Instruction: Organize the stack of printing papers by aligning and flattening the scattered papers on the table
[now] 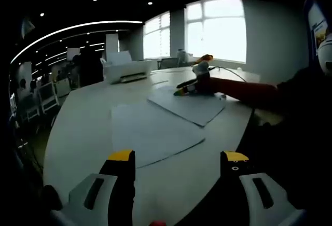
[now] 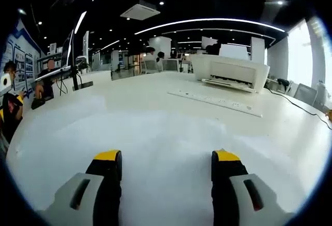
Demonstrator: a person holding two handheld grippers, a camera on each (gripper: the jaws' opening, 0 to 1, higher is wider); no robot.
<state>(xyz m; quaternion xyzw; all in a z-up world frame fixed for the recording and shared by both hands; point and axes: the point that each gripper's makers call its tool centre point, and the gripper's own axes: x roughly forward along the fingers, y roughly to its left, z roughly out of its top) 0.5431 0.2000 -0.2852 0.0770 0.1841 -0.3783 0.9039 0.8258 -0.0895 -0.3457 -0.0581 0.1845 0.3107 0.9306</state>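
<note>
Left gripper (image 1: 178, 166): my jaws parted, holding nothing, hovering above the table (image 1: 78, 132).
Near sheet (image 1: 150, 130): flat, just ahead of my left jaws, askew.
Far sheet (image 1: 188, 104): beyond it, edges overlapping, rotated off the near one.
Right gripper (image 1: 193, 83): at the far sheet's back edge; in its own view, jaws apart over bare table, printer (image 2: 231, 73) ahead.
Next move, I judge: my left is nearer the near sheet.

Each of the person's two grippers, the left gripper (image 1: 179, 166) and the right gripper (image 2: 167, 165), has black jaws capped with yellow tips on pale grey bodies with dark slots, and a dark red sleeve (image 1: 244, 90) covers the person's arm.
</note>
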